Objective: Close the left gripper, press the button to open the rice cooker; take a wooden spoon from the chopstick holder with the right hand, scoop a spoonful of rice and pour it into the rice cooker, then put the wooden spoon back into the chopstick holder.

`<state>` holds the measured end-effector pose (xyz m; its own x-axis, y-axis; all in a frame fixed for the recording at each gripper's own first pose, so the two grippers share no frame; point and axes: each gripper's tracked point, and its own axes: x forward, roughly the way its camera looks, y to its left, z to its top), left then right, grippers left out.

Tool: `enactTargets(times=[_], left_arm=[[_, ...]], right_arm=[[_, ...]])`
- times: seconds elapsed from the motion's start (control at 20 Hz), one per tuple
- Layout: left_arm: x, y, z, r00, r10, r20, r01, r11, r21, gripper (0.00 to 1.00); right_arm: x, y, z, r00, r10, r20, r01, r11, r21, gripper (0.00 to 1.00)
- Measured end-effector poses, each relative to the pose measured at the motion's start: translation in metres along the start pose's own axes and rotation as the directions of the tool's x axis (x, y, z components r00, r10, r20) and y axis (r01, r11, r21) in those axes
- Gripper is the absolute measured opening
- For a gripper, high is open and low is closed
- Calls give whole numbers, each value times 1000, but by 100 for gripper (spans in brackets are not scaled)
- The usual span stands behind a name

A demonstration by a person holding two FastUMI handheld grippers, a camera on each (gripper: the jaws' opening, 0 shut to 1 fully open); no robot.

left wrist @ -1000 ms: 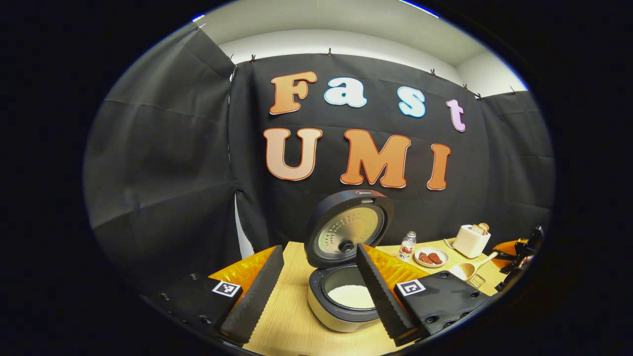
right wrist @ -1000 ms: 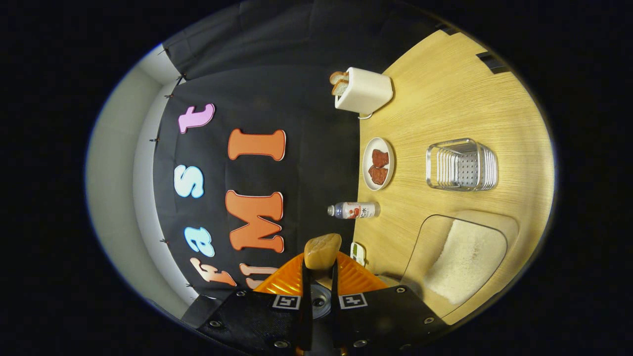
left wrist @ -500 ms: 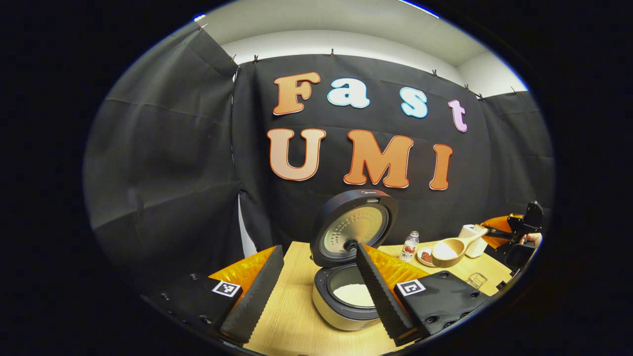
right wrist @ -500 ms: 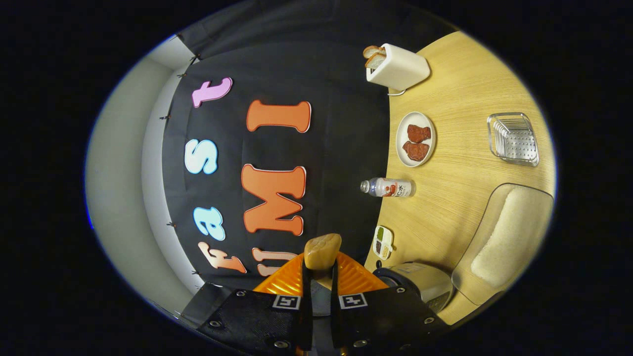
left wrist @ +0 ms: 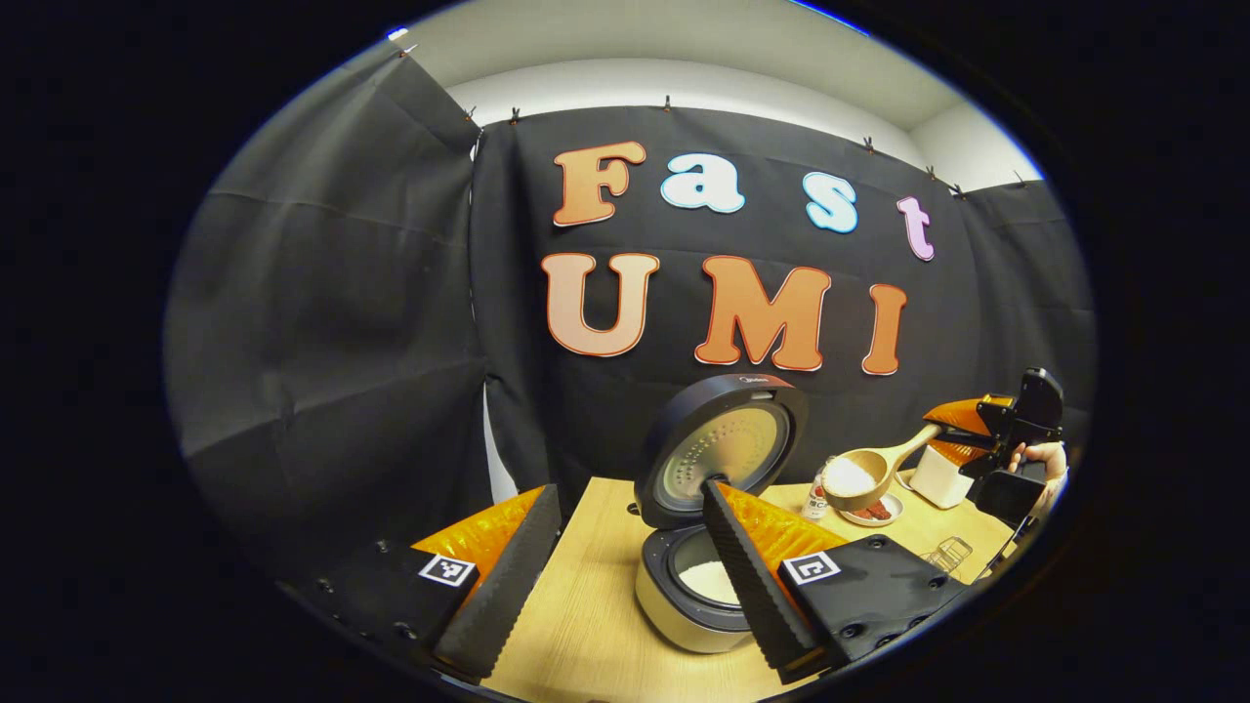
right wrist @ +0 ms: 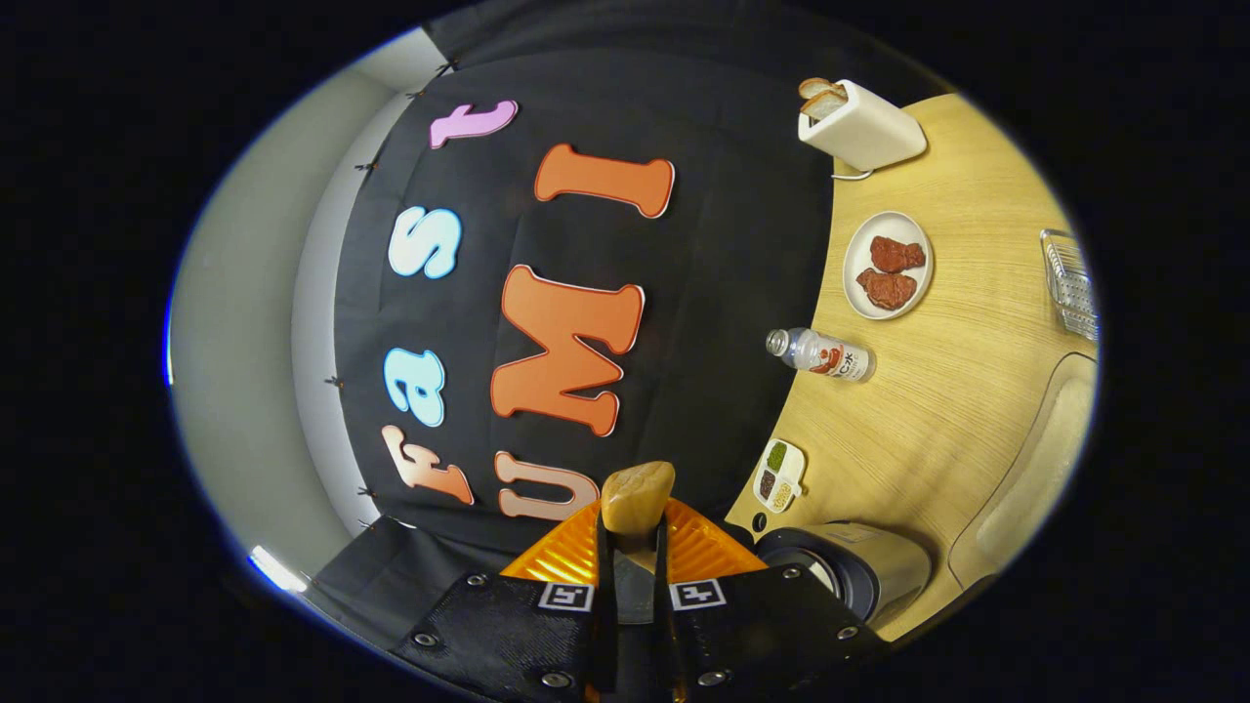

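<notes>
The rice cooker (left wrist: 705, 547) is sitting open, holding rice. The right tongs (right wrist: 633, 547) are clenching the rice-filled wooden spoon (left wrist: 864, 475); the left tongs (left wrist: 625, 571) are gaping wide, holding nothing.

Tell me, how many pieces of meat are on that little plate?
2, side by side on the white plate in the right gripper view: one piece nearer the toaster, the other nearer the bottle. Nothing seems hidden beneath them.

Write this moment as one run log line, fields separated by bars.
rice cooker: open | right gripper: holds wooden spoon, rice loaded | left gripper: open
</notes>
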<state>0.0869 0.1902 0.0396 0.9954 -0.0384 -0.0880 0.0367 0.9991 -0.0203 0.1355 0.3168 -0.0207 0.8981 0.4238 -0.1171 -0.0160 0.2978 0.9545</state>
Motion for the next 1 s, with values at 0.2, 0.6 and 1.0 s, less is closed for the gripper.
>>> enactTargets(times=[0.2,0.6,1.0], left_arm=[[5,11,-4,1000,8,-10,-8,1000,-8,99],[8,28,-5,1000,20,-5,-21,1000,-10,99],[6,29,1,1000,11,8,-11,1000,-8,99]], right_arm=[[13,8,-12,1000,13,-4,-13,997,-81,14],[22,21,-24,999,35,-10,-36,986,-162,14],[24,34,-30,998,56,-8,-56,963,-265,14]])
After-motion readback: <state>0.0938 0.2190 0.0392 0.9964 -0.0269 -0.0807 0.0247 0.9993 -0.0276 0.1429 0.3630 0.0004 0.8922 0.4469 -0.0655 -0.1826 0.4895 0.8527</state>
